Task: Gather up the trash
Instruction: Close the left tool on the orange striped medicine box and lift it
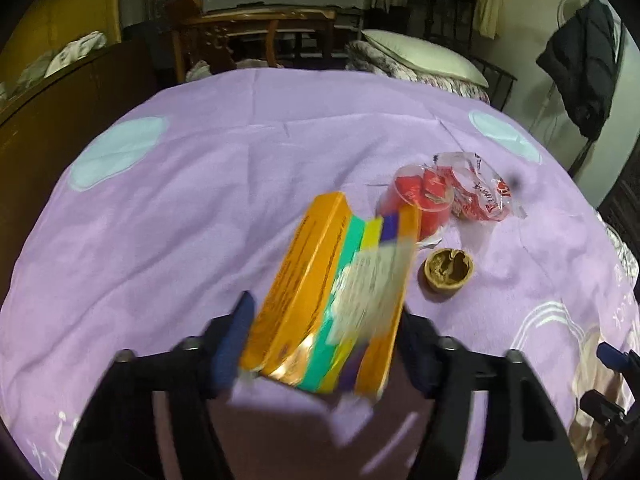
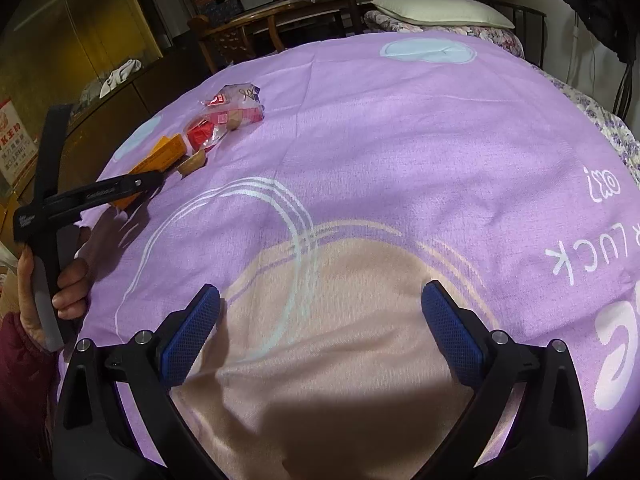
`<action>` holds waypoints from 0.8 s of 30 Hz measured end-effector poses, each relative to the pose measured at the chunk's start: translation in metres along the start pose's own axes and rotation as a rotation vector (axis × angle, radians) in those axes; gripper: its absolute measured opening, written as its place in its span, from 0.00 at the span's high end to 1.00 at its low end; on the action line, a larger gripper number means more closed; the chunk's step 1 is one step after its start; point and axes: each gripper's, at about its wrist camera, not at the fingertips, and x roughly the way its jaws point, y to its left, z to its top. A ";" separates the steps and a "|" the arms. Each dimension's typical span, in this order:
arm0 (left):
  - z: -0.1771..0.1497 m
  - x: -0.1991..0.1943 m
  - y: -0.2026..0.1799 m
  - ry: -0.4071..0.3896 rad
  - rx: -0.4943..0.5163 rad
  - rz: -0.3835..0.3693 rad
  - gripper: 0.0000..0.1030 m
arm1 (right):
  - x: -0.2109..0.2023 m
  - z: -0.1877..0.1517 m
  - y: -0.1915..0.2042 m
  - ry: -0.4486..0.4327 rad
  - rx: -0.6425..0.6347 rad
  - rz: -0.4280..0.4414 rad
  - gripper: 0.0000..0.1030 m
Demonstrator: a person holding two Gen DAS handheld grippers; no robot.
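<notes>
While the left gripper (image 1: 324, 344) sat nearest its own lens, its blue-padded jaws were pinching an orange box (image 1: 332, 292) from both sides. The box carried green, yellow and purple stripes and a pale label, and its image was blurred. It was tilted, with its far end pointing out over the purple bedspread (image 1: 200, 200); whether its near end touched the cloth could not be told. From the right wrist view the same box (image 2: 160, 156) showed at the left, clamped in the left gripper (image 2: 152, 182), whose black handle was held by a hand (image 2: 68, 280) in a dark red sleeve.

Just beyond the box in the left wrist view lay a brown walnut shell half (image 1: 449, 269), open side up, resting on the bedspread. Behind the box's far end sat a clear plastic cup (image 1: 420, 204) filled with red wrappers, and touching it on the right was a crumpled clear wrapper with red print (image 1: 484, 192). All three lay close together on the right part of the cover.

The right gripper (image 2: 320, 332) hovered low over a peach-coloured patch of the bedspread (image 2: 400, 140), its blue pads (image 2: 192, 332) spread wide with nothing between them, well apart from the trash pile.

Farther back, a cream pillow (image 1: 424, 56) lay at the head of the bed, a wooden chair (image 1: 256, 36) stood behind it, and a dark jacket (image 1: 580, 68) hung at the right.
</notes>
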 end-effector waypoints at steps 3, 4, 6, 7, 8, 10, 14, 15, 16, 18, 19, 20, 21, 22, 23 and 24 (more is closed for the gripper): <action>-0.012 -0.014 0.010 -0.001 -0.028 0.013 0.45 | 0.000 0.000 0.000 0.000 0.000 0.001 0.05; -0.019 -0.020 0.015 -0.001 -0.038 0.025 0.45 | 0.000 0.000 0.000 0.000 0.000 0.000 0.05; -0.028 -0.029 0.023 -0.004 -0.053 0.038 0.45 | 0.000 0.000 0.000 0.000 -0.001 -0.001 0.05; -0.030 -0.032 0.025 -0.006 -0.058 0.044 0.45 | 0.000 0.000 0.000 0.001 -0.003 -0.002 0.05; -0.034 -0.035 0.028 -0.009 -0.061 0.053 0.45 | 0.000 0.000 0.000 0.002 -0.004 -0.004 0.05; -0.036 -0.037 0.029 -0.008 -0.070 0.040 0.43 | 0.000 0.000 0.000 0.002 -0.005 -0.005 0.05; -0.032 -0.033 0.026 -0.003 -0.085 0.011 0.20 | 0.000 0.000 0.000 0.002 -0.005 -0.003 0.05; -0.030 -0.032 0.024 -0.006 -0.084 0.003 0.18 | 0.000 0.000 0.000 0.002 -0.005 -0.003 0.05; -0.028 -0.030 0.021 -0.009 -0.084 -0.001 0.15 | 0.000 0.000 0.000 0.002 -0.005 -0.003 0.05; -0.025 -0.027 0.018 -0.007 -0.086 -0.012 0.12 | 0.000 0.000 0.000 0.002 -0.005 -0.003 0.05; -0.024 -0.024 0.017 0.001 -0.091 -0.018 0.10 | 0.000 0.000 0.000 0.002 -0.005 -0.002 0.05; -0.022 -0.021 0.016 0.006 -0.094 -0.018 0.09 | 0.000 0.000 0.000 0.002 -0.005 -0.002 0.05; -0.021 -0.018 0.017 0.006 -0.098 -0.017 0.09 | 0.000 0.000 0.000 0.002 -0.005 -0.002 0.05; -0.022 -0.016 0.018 0.002 -0.104 -0.022 0.10 | 0.000 0.000 0.000 0.002 -0.005 -0.003 0.05; -0.022 -0.016 0.019 -0.003 -0.112 -0.024 0.14 | 0.000 0.000 0.000 0.002 -0.005 -0.003 0.05; -0.023 -0.017 0.021 -0.012 -0.122 -0.025 0.19 | 0.000 0.000 0.000 0.002 -0.006 -0.003 0.05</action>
